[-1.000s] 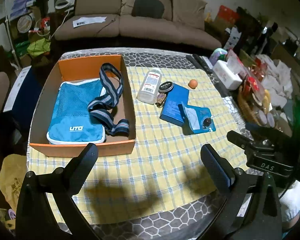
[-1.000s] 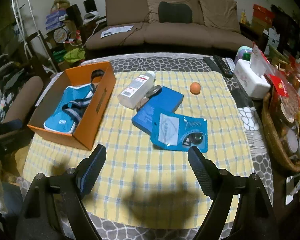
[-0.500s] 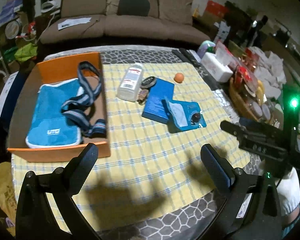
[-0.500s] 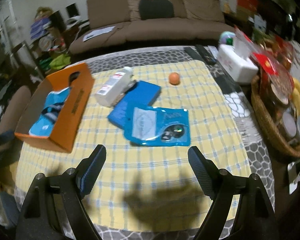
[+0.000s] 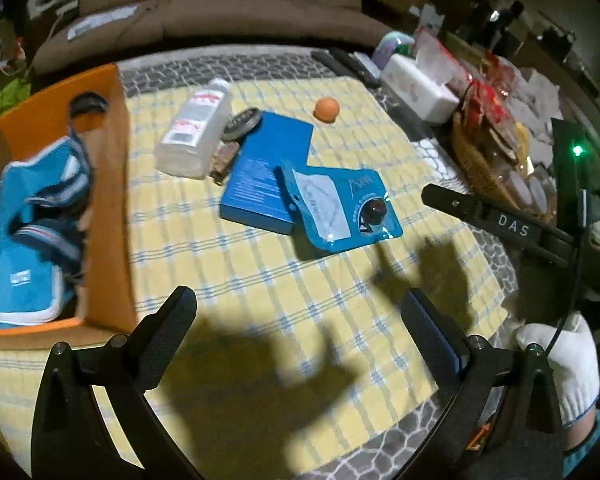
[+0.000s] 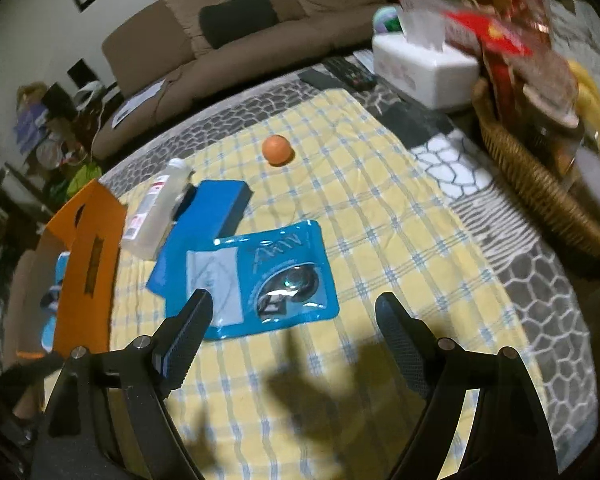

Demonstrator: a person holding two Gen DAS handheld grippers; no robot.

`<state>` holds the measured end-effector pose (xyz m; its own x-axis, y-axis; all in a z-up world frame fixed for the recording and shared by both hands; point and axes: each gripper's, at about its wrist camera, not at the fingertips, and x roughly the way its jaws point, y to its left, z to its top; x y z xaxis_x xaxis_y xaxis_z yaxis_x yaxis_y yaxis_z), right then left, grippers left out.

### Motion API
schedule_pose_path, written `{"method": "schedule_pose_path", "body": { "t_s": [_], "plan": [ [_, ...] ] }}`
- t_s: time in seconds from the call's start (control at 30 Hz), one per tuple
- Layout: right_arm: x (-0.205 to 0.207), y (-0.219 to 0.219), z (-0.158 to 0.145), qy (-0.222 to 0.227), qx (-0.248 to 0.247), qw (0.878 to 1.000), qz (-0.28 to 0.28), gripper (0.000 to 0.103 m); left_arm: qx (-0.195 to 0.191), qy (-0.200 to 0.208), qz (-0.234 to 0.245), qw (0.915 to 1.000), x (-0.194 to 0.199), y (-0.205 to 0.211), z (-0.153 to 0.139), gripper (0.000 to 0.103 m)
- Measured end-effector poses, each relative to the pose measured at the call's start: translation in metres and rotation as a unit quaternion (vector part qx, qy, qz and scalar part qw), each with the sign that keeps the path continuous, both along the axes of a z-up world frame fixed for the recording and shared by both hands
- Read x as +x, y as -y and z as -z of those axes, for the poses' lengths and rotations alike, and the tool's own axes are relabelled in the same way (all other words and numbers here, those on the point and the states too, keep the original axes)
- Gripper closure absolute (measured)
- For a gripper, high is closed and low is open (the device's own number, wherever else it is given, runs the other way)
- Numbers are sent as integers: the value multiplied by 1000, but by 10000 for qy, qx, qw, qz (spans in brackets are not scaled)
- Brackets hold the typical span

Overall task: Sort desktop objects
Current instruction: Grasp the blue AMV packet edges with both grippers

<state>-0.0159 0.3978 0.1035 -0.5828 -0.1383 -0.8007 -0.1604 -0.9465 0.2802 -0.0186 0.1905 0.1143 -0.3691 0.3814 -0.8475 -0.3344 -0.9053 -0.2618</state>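
On the yellow checked cloth lie a blue foil pouch (image 5: pixel 340 206) (image 6: pixel 268 276), a blue box (image 5: pixel 270 172) (image 6: pixel 204 216) partly under it, a clear bottle (image 5: pixel 196 132) (image 6: pixel 156 208), a round black tin (image 5: pixel 242 122) and an orange ball (image 5: pixel 327 109) (image 6: pixel 278 150). An orange cardboard box (image 5: pixel 108 200) (image 6: pixel 86 256) at the left holds a blue mesh bag (image 5: pixel 24 240) and a striped strap. My left gripper (image 5: pixel 300 316) is open and empty above the cloth's near edge. My right gripper (image 6: pixel 292 316) is open and empty, just short of the pouch.
A white tissue box (image 6: pixel 424 68) (image 5: pixel 416 88), remote controls (image 6: pixel 340 74) and a wicker basket (image 6: pixel 540 176) of snacks stand along the right edge. A brown sofa (image 6: pixel 236 40) is behind the table. The right gripper's body (image 5: pixel 508 224) shows in the left wrist view.
Both grippers have moved forward and to the right, closer to the blue pouch. The orange box has slid toward the left edge of both views. Both stay open.
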Motion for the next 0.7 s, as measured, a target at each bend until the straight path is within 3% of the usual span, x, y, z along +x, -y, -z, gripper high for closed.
{"method": "schedule_pose_path", "body": {
  "t_s": [0.4,0.57,0.6,0.7],
  "plan": [
    [-41,-22,55,328,-134,9990,-261,22,-58,284,-64,9996,-46,-34,50,3],
    [-49,-27,68,404,-378,9982,-212,30,-188,318,-32,9993,-58,-43,58,4],
    [-50,-27,70,409,-398,9981,-218,30,-191,309,-19,9993,-59,-44,59,5],
    [-51,-25,71,375,-493,9977,-289,37,-249,321,58,9992,-64,-49,61,26]
  ]
}}
